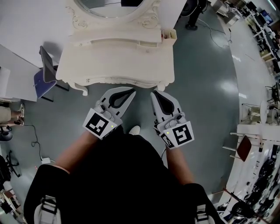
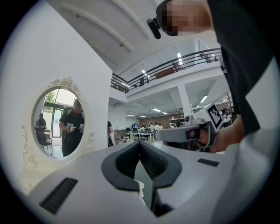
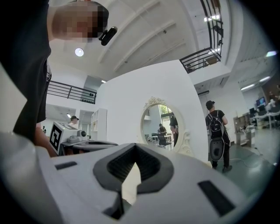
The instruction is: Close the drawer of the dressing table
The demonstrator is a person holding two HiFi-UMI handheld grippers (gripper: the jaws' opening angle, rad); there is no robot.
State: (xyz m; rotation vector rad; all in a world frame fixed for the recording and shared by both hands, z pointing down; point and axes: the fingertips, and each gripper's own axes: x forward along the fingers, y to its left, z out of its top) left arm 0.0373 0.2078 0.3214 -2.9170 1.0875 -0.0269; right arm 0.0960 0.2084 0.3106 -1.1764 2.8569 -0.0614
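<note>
The cream dressing table (image 1: 114, 65) fills the top of the head view, its oval mirror (image 1: 114, 9) at the back. From above I cannot make out the drawer under its carved front edge (image 1: 118, 82). My left gripper (image 1: 132, 91) and right gripper (image 1: 153, 93) lie side by side, level, with their tips at that front edge. Both have their jaws closed tip to tip with nothing between them. The left gripper view shows its closed tips (image 2: 140, 143), the mirror (image 2: 59, 122) and the right gripper (image 2: 183, 133) alongside. The right gripper view shows its closed tips (image 3: 134, 145) and the mirror (image 3: 164, 127).
A blue chair (image 1: 43, 76) stands left of the table. A cable and power strip (image 1: 43, 159) lie on the grey floor at the left. White furniture (image 1: 258, 140) lines the right side. A person with a backpack (image 3: 216, 131) stands beyond the table.
</note>
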